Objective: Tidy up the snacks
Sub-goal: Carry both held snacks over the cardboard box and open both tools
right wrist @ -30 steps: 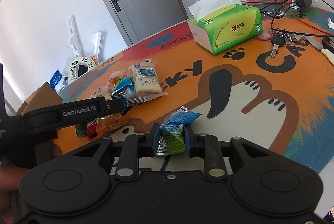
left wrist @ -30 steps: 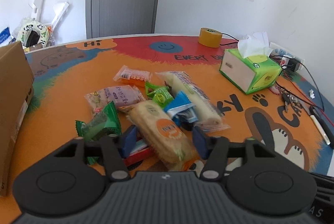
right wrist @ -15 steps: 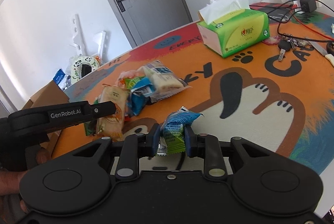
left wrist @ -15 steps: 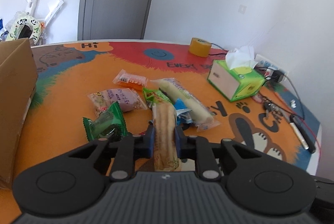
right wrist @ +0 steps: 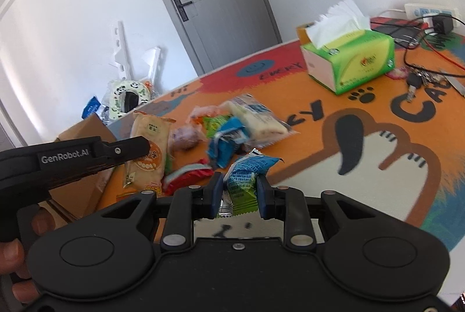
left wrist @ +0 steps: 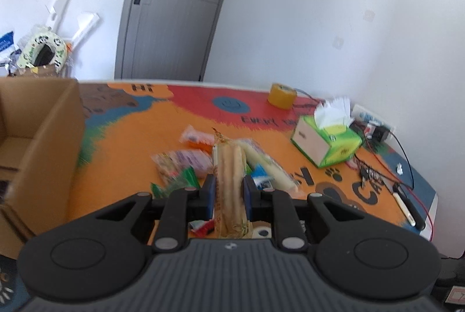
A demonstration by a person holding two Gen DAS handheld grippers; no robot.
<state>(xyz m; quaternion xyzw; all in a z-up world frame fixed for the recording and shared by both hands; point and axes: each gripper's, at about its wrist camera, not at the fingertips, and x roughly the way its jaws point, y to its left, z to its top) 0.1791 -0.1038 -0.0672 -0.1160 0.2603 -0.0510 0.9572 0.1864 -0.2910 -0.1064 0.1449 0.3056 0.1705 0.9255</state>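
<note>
Orange mat covered the desk (left wrist: 122,143), and the snack pile (left wrist: 189,163) was spread near its middle. The left tongs (left wrist: 228,193) were clenched on a long beige cracker packet (left wrist: 229,166), which was held edge-on, lifted clear of the pile. In the right wrist view the same packet (right wrist: 149,149) was seen hanging in front of the cardboard box (right wrist: 84,134). The right tongs (right wrist: 239,193) were clamped on a small blue-and-green snack packet (right wrist: 244,178), raised above the desk. A green tissue box (left wrist: 328,137) was seen well apart from the pile, with keys (right wrist: 415,79) just beside it.
</note>
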